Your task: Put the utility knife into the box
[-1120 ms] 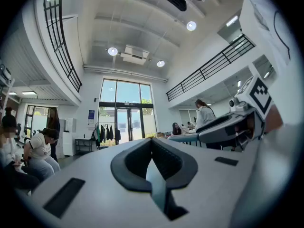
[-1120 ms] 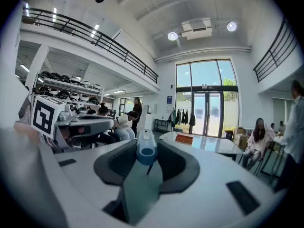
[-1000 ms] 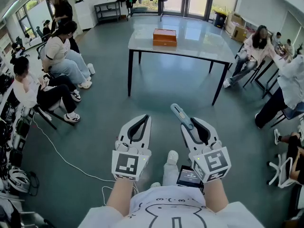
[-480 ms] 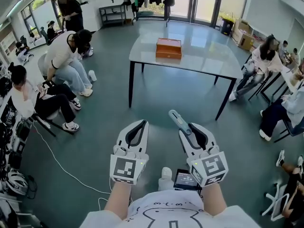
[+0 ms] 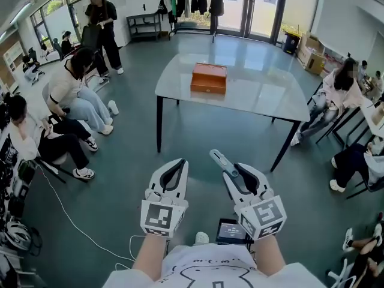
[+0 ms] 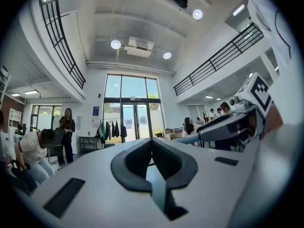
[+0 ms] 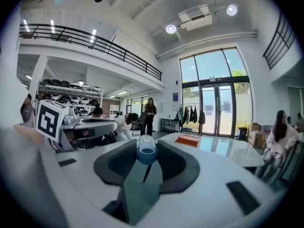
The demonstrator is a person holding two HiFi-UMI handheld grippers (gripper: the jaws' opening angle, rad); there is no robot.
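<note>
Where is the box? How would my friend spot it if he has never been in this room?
Find the big shiny table with dark legs in the middle of the room. The box sits on its far half. It is flat and orange-brown, and it is the only thing on the table.

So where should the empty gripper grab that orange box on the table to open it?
Probably the lid's front edge, coming from the near side. The box lies flat and shut on the table, its long front face towards us. The left gripper is free; the right gripper holds the utility knife.
</note>
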